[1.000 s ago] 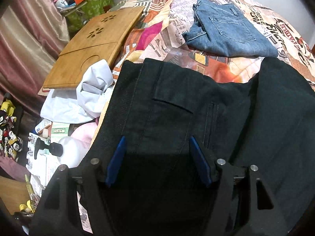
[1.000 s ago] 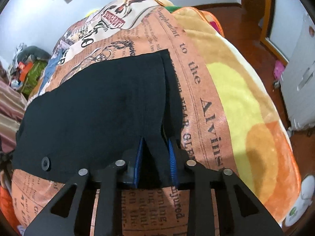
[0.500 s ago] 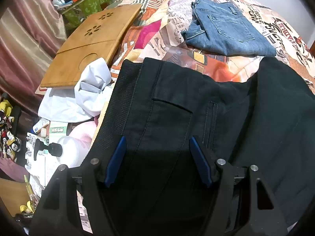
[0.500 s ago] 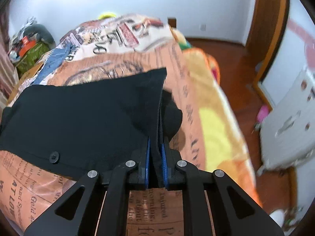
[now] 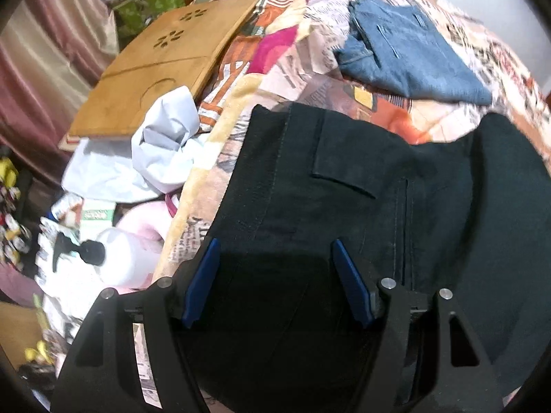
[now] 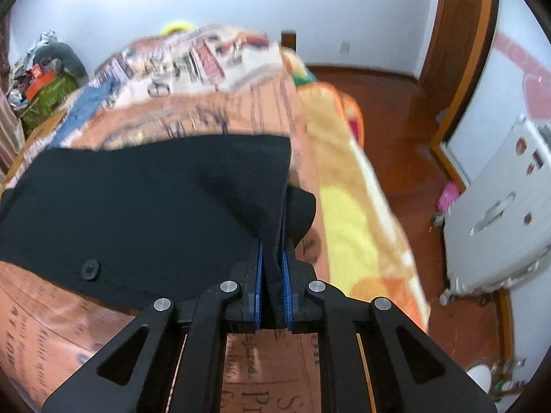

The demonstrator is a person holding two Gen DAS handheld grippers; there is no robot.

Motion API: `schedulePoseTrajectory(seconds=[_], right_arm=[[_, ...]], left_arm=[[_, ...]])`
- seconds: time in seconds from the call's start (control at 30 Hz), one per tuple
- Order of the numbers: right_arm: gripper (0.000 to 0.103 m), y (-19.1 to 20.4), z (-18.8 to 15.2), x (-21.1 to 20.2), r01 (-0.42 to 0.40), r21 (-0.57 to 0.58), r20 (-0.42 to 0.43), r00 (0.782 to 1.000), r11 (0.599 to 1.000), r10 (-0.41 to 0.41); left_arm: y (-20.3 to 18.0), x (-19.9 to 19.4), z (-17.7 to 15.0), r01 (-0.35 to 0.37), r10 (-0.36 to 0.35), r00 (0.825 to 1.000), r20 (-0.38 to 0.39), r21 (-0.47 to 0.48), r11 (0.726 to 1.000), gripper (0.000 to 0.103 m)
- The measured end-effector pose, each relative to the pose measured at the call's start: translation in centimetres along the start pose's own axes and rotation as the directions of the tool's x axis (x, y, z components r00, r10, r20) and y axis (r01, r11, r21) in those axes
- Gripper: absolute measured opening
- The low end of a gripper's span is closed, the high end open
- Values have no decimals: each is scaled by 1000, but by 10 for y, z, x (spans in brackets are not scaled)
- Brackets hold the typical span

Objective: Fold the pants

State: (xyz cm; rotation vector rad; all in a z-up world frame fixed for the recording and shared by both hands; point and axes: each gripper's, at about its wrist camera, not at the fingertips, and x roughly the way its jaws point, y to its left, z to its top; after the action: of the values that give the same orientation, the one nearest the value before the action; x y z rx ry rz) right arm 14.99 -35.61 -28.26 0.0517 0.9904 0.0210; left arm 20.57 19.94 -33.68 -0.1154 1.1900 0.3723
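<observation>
Black pants point(image 5: 344, 206) lie spread on a printed bedspread point(image 5: 275, 79), waistband and a back pocket toward the left wrist view. My left gripper point(image 5: 274, 242) hovers over the waist area, its blue pads wide apart and the cloth lying under them, not pinched. In the right wrist view the same pants point(image 6: 155, 206) stretch away to the left, a button point(image 6: 90, 270) showing near the lower edge. My right gripper point(image 6: 272, 247) is shut on the end of the pants, with a fold of black cloth squeezed between its pads and raised off the bed.
Folded blue jeans point(image 5: 406, 58) lie farther back on the bed. A wooden lap tray point(image 5: 165, 69), a white cloth point(image 5: 162, 151) and a pump bottle point(image 5: 113, 258) crowd the left side. Right of the bed are a wooden floor point(image 6: 396, 110) and a white cabinet point(image 6: 499, 227).
The right gripper's pads closed on the pants end and it rose, pulling the cloth up into a ridge. The left gripper stayed over the waist with its jaws apart.
</observation>
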Motion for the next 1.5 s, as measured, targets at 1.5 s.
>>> schedulePoseTrajectory(seconds=[1.5], right_arm=[[40, 256, 12, -48, -416, -551, -104, 895, 724, 434]], left_arm=[[-134, -100, -78, 212, -266, 963, 46, 481, 851, 73]])
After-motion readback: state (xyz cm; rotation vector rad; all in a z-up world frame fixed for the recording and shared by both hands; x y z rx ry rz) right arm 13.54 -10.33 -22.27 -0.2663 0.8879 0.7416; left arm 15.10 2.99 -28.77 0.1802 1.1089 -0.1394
